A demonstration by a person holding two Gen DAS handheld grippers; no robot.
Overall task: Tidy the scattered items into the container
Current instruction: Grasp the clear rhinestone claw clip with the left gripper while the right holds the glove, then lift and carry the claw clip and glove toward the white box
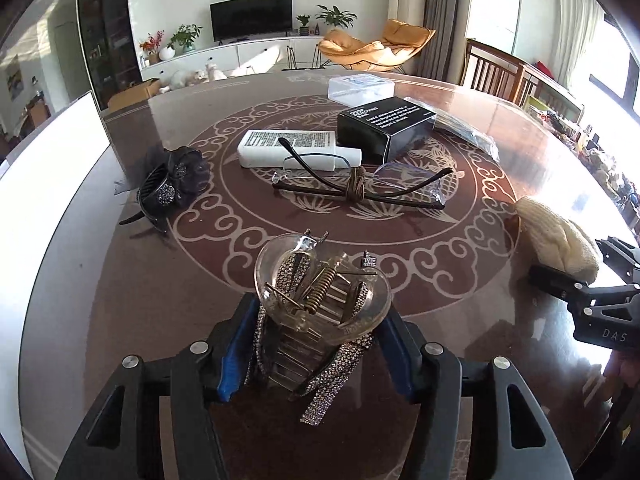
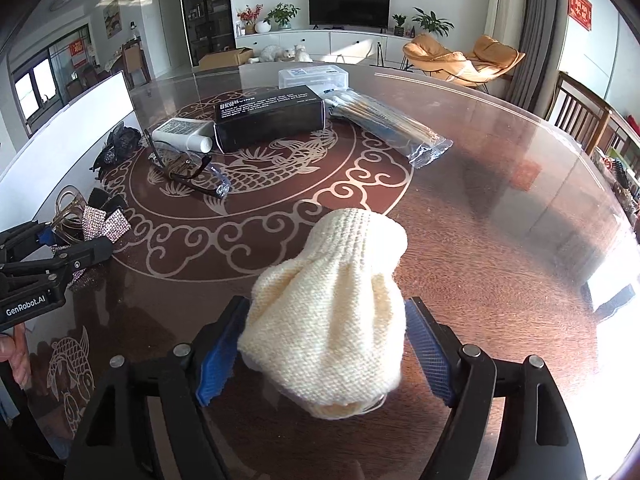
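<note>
At the table's (image 1: 500, 320) left edge stands a white container wall (image 1: 52, 160), with the black flower hair clip (image 1: 172, 184) lying just beside it. Toward the near edge, the left gripper (image 1: 320, 344) is clamped on a clear claw hair clip (image 1: 320, 292) trimmed with rhinestone ribbons, its blue pads (image 1: 236, 344) pressing both sides. At the table's middle lie a white bottle (image 1: 288, 148), folded glasses (image 1: 360, 184) with a hair tie around them, and a black box (image 1: 384, 128); behind these, toward the far edge, sit a clear plastic case (image 1: 360, 88) and a bagged bundle of sticks (image 2: 392, 128). Near the right edge, the right gripper (image 2: 324, 344) straddles a cream knitted hat (image 2: 328, 312): the left pad touches the knit, the right pad (image 2: 428, 352) shows a gap, so whether it grips cannot be told.

The step in hand looks like carrying each piece to the container. Doing it well likely means keeping the claw clip level so its ribbons do not snag, and pinching the hat deeper into its bulk, since soft knit slips.

The left wrist view shows the clip's spring and teeth and how it is seated; the right wrist view shows only its ribbons (image 2: 104, 220) from the side, but alone reveals the hat's ribbed cuff and the sticks' full length.
</note>
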